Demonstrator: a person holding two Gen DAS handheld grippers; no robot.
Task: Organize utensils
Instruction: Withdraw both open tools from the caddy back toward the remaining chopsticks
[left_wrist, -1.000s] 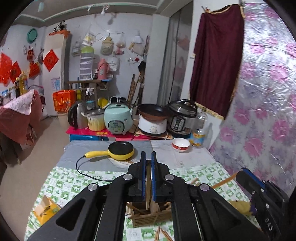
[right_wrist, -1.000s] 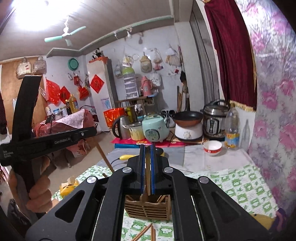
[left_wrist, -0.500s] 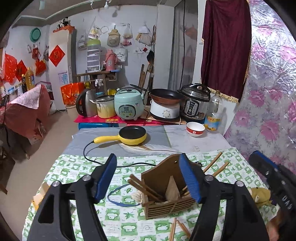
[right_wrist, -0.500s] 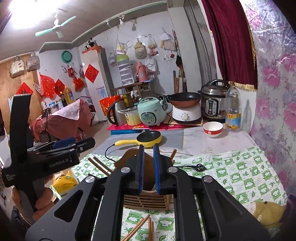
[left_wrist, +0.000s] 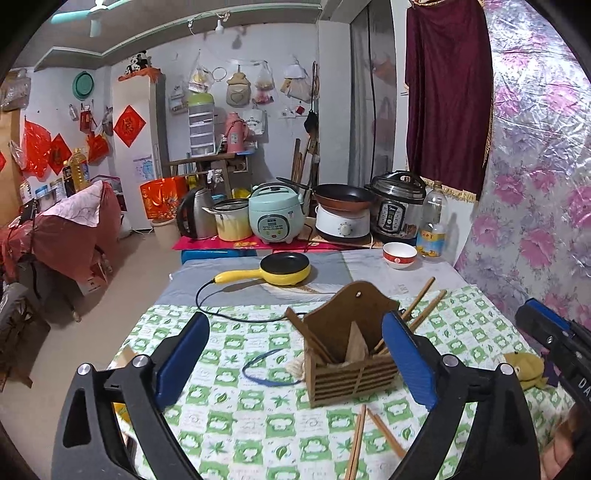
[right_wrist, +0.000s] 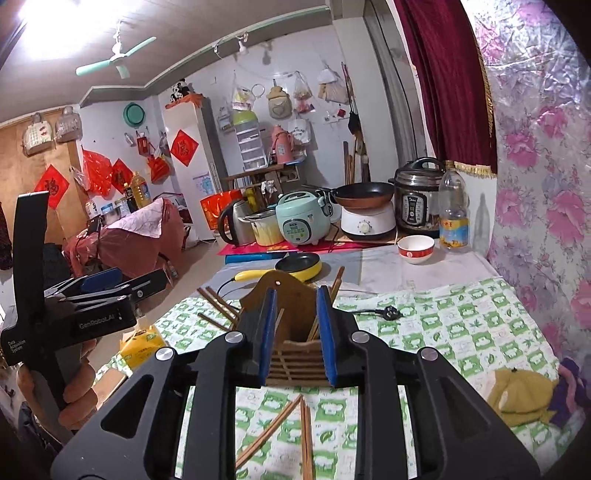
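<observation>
A slatted wooden holder (left_wrist: 352, 360) with a scalloped back is seen upright on the green-checked cloth (left_wrist: 229, 402), thin wooden chopsticks (left_wrist: 421, 308) fanned out of it. The left gripper (left_wrist: 295, 363) has just been spread wide; nothing is pinched. More chopsticks (right_wrist: 291, 424) are seen loose on the cloth before the holder. The right gripper (right_wrist: 296, 332), blue-padded, has just been parted narrowly, nothing pinched. Only the right view shows the black plug (right_wrist: 389, 314) and the hand (right_wrist: 74, 391) on the left handle; only the left shows the blue loop (left_wrist: 266, 369).
</observation>
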